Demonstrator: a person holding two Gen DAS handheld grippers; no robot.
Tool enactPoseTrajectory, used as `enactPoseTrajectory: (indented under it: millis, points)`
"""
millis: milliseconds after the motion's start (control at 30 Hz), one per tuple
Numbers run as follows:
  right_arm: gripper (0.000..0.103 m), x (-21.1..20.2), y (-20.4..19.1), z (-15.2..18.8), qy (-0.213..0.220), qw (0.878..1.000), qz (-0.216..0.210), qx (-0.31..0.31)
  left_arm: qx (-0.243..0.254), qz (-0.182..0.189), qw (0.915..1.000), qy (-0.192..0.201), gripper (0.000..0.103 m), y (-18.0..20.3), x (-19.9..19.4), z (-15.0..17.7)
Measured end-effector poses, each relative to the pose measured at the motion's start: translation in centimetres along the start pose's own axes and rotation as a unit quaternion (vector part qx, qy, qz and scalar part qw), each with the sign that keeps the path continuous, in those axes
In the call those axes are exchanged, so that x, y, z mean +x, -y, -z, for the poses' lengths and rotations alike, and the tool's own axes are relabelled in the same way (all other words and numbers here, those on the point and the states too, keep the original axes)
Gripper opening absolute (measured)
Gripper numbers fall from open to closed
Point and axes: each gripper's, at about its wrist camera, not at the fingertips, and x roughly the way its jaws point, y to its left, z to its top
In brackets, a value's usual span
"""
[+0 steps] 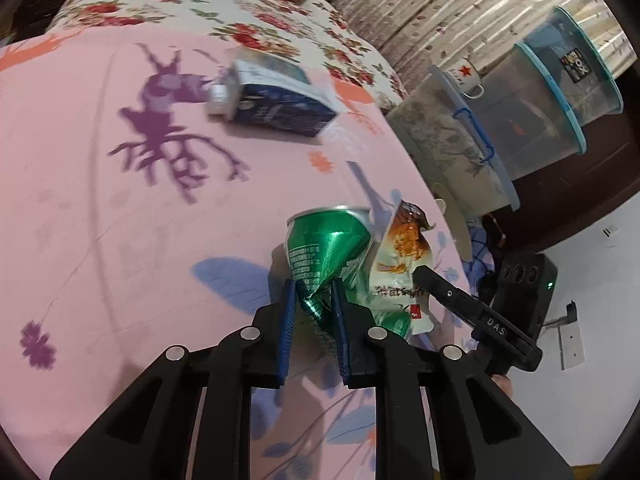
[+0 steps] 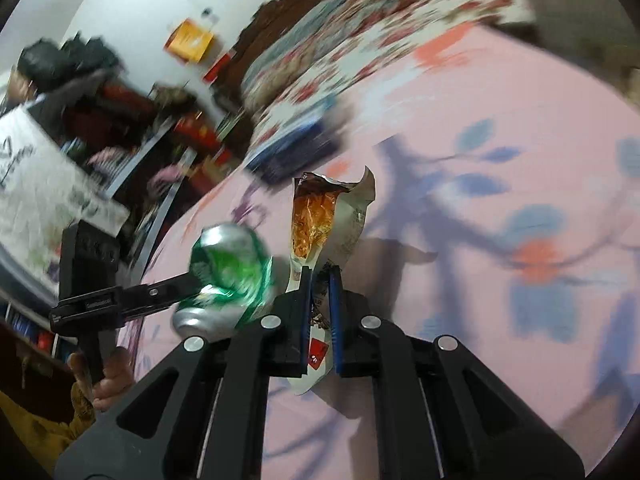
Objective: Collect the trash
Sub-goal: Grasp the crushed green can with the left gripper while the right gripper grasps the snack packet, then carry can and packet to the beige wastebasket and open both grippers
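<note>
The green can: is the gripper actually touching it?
Touching. In the left wrist view, the left gripper has both blue pads pressed against the crushed green can.

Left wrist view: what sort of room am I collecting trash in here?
Most likely a bedroom in a home. The trash lies on a bed with a pink floral sheet, a folded flowered quilt sits at its far end, and lidded plastic storage bins stand beside patterned curtains.

The crushed can (image 1: pixel 326 254) was glossy green with a silver rim. The snack wrapper (image 1: pixel 402 258) was white with orange-brown print. The carton (image 1: pixel 276 98) was dark blue and white. The bedsheet (image 1: pixel 100 208) was pink, patterned with purple and blue flowers.
</note>
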Motion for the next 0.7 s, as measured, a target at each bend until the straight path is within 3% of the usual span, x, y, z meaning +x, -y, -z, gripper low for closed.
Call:
enactPoseTrajectory:
  millis: [467, 700]
  points:
    - [0.011, -12.1, 10.7, -1.3, 0.133, 0.985, 0.06, 0.096, 0.11, 0.015, 0.9928, -0.044, 0.016, 13.0, 8.0, -4.6]
    - [0.01, -17.6, 16.2, -4.3, 0.194, 0.968, 0.108, 0.12, 0.168, 0.03, 0.9827, -0.073, 0.016, 21.9, 15.3, -8.4]
